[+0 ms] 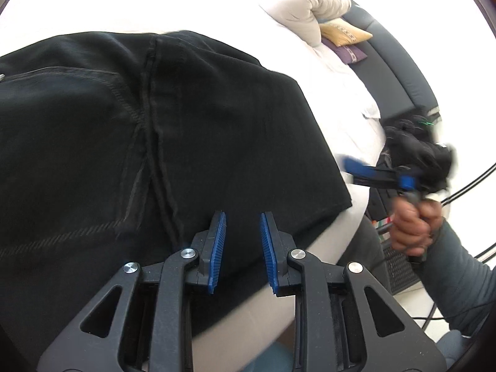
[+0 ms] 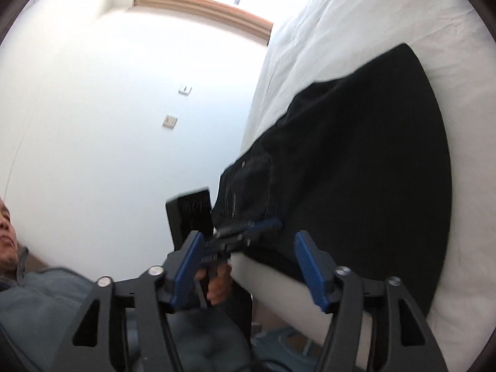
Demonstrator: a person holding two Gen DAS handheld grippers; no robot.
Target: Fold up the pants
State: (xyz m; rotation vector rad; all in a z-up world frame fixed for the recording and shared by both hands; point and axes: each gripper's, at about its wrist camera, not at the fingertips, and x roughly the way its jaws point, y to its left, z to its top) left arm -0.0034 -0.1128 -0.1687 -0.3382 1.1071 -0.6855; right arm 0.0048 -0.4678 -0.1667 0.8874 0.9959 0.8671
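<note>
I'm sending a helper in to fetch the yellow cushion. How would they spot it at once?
Start at the white bed with the black pants. At its far end, below the big pale pillow, the yellow cushion lies on a purple cushion, the only yellow thing there.

Black pants (image 1: 155, 130) lie folded flat on the white bed (image 1: 334, 74), seams and a stitched back pocket facing up, their near part draped over the mattress edge.
</note>
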